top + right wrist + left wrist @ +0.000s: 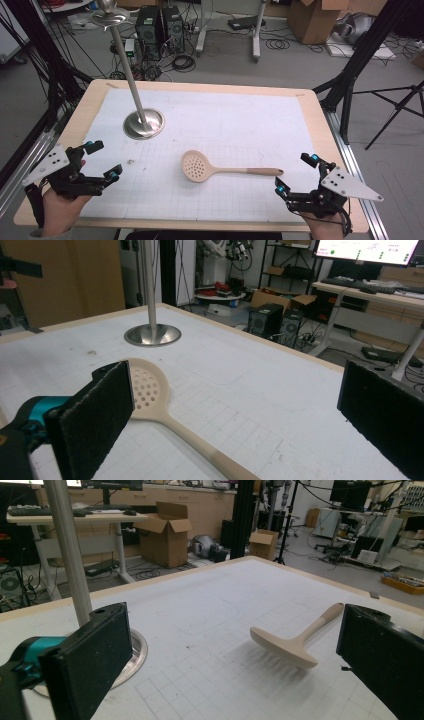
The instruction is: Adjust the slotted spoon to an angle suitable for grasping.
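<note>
The left gripper [102, 161] rests at the near left corner of the counter [310, 107], its black padded fingers [95, 655] spread wide with nothing between them. Ahead of it stands a polished metal stand with a round dished base and a tall slanting pole [143, 123], well apart from the work in hand.

Near the middle of the counter, on the white gridded sheet, lies a cream plastic skimmer spoon with a round perforated bowl and a long straight handle [200, 166]. Its long axis runs across the counter, almost parallel to the near edge: bowl toward the left, handle tip toward the right. The bowl is shallow and pierced with many small holes, the handle slim and slightly lighter at its end. In the left gripper view the bowl is seen edge-on, tilted slightly off the sheet.

The right gripper [296, 173] sits at the near right corner, its fingers [97, 415] also spread fully apart and empty. The handle tip ends just beside this gripper's nearer finger, so the right hand is plainly the closer one; I judge a short reach to the left, with fingers straddling the handle crosswise, would take it.
</note>
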A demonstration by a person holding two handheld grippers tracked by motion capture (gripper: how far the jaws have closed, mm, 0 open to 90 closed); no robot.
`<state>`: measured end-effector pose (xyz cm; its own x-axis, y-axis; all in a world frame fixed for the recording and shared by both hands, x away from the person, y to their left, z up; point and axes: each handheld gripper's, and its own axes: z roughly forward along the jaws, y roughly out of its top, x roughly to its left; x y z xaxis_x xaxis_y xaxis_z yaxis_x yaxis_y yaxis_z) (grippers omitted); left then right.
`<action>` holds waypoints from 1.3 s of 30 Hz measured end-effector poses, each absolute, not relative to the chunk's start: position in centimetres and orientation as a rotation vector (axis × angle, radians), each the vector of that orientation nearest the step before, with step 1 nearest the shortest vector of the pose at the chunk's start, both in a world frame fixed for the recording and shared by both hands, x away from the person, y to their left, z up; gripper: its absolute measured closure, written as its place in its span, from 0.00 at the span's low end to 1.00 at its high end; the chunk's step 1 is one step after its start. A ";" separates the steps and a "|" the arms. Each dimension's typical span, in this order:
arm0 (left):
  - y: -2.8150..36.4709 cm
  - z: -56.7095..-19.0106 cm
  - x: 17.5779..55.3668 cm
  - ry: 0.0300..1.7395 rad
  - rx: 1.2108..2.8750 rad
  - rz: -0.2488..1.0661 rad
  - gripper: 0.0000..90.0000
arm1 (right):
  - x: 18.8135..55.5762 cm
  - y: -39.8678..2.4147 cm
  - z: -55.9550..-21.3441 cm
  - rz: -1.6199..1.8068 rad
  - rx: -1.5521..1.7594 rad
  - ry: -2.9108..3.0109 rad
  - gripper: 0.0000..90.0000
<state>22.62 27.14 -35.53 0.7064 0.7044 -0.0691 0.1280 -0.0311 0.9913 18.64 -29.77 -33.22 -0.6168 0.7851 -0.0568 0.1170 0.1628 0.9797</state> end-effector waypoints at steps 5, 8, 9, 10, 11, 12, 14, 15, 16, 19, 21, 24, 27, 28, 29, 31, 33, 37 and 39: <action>27.2 -35.5 22.5 0.701 1.560 0.529 0.02 | 18.8 -29.5 -33.2 1.477 0.831 1.898 0.01; 27.3 -35.6 22.4 0.707 1.556 0.528 0.02 | 19.1 -29.4 -33.5 1.482 0.804 1.940 0.08; 27.4 -35.7 22.4 0.709 1.557 0.530 0.02 | 19.3 -29.4 -33.6 1.486 0.811 1.950 0.08; 27.4 -35.7 22.4 0.712 1.557 0.530 0.02 | 19.3 -29.4 -33.6 1.486 0.811 1.950 0.08; 27.5 -35.7 22.3 0.715 1.558 0.530 0.02 | 19.5 -29.4 -33.9 1.487 0.820 1.975 0.18; 27.5 -35.8 22.3 0.717 1.557 0.531 0.02 | 19.5 -29.4 -33.9 1.487 0.820 1.975 0.18; 27.6 -35.8 22.2 0.719 1.558 0.532 0.02 | 19.8 -29.4 -34.2 1.509 0.804 1.992 0.25; 27.6 -35.8 22.2 0.720 1.559 0.534 0.02 | 20.0 -29.5 -34.4 1.513 0.815 1.999 0.28; 27.6 -35.8 22.1 0.721 1.558 0.534 0.02 | 20.2 -29.5 -34.7 1.506 0.817 2.017 0.33; 27.7 -35.8 22.0 0.723 1.555 0.536 0.02 | 20.7 -29.4 -35.3 1.500 0.829 2.048 0.44; 27.8 -35.9 21.9 0.726 1.556 0.537 0.02 | 20.8 -29.3 -35.5 1.495 0.833 2.060 0.48; 27.9 -36.0 21.8 0.730 1.559 0.538 0.02 | 21.2 -29.0 -36.0 1.489 0.840 2.101 0.65; 28.0 -36.1 21.7 0.737 1.560 0.540 0.02 | 21.4 -28.9 -36.2 1.481 0.839 2.126 0.73; 28.1 -36.1 21.7 0.738 1.560 0.540 0.02 | 21.5 -28.8 -36.4 1.478 0.843 2.141 0.77; 28.1 -36.1 21.6 0.740 1.561 0.541 0.02 | 21.7 -28.7 -36.6 1.470 0.845 2.162 0.82; 28.1 -36.1 21.5 0.741 1.563 0.542 0.02 | 22.0 -28.6 -37.0 1.459 0.849 2.181 0.89; 28.1 -36.2 21.5 0.743 1.561 0.542 0.02 | 22.4 -28.5 -37.4 1.455 0.858 2.204 0.96; 28.2 -36.2 21.3 0.745 1.564 0.544 0.02 | 23.1 -28.5 -38.2 1.455 0.897 2.250 1.00; 28.3 -36.3 21.3 0.748 1.566 0.545 0.02 | 23.5 -28.4 -38.7 1.433 0.905 2.260 1.00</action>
<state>21.28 28.33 -36.28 0.6776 0.7314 -0.0768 0.1502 -0.0353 0.9880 23.46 -28.41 -38.69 -0.7501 0.6579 0.0675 0.3418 0.2983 0.8912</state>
